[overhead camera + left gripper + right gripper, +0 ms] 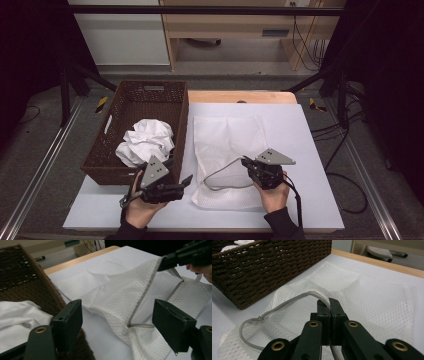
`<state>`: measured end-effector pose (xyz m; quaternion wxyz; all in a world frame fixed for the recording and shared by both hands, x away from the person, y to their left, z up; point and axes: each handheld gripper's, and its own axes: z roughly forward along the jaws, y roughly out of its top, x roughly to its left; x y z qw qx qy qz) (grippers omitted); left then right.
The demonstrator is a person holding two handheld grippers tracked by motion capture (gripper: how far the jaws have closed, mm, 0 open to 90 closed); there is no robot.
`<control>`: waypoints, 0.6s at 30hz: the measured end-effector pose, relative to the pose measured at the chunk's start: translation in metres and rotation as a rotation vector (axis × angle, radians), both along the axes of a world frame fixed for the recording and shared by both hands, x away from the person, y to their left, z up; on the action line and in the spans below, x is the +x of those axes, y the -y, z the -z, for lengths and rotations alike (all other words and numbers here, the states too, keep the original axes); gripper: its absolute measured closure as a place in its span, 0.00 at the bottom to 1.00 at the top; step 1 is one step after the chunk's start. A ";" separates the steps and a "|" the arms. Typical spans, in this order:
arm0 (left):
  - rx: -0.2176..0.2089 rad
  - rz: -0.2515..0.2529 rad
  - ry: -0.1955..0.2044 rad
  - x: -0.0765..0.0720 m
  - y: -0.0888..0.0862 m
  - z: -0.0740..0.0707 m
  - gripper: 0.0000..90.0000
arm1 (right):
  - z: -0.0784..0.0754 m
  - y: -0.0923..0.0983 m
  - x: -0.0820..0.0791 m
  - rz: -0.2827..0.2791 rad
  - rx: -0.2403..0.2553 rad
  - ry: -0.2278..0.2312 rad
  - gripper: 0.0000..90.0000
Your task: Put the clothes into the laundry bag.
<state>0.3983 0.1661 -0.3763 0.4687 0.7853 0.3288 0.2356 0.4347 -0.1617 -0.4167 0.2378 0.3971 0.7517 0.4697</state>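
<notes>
- While the white mesh laundry bag (pixel 227 150) lies flat on the white table (pixel 320 200) in the high view, the right gripper (pixel 246 163) is pinching its grey zipper edge at about five o'clock from the table's centre, lifting the mouth into a loop. The left gripper (pixel 186 181) hovers at seven o'clock, just at the near corner of the brown wicker basket (pixel 102 165), its jaws apart and holding nothing. White crumpled clothes (pixel 145 142) sit in the basket, so by my reading the bag is opened but not yet loaded.
- In the left gripper view, the jaws stand wide with nothing between the pads; beyond them the zipper pull (pixel 128 325) shows at six o'clock, a detail too small to make out from above.
- In the right gripper view, the jaws are clamped together on the zipper tape (pixel 322 298), and the held-open rim curves off toward eight o'clock. What is left, I judge: fetching the clothes, filling the bag, zipping it.
</notes>
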 end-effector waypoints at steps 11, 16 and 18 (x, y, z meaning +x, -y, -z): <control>-0.001 -0.108 0.017 0.037 -0.042 -0.023 0.19 | 0.001 0.000 0.000 0.003 -0.007 -0.006 0.98; 0.026 -0.141 0.021 0.056 -0.051 -0.032 0.19 | 0.001 0.000 0.000 -0.001 -0.010 -0.003 0.98; 0.048 -0.154 0.022 0.064 -0.054 -0.035 0.18 | 0.001 0.000 0.000 0.000 -0.009 -0.006 0.98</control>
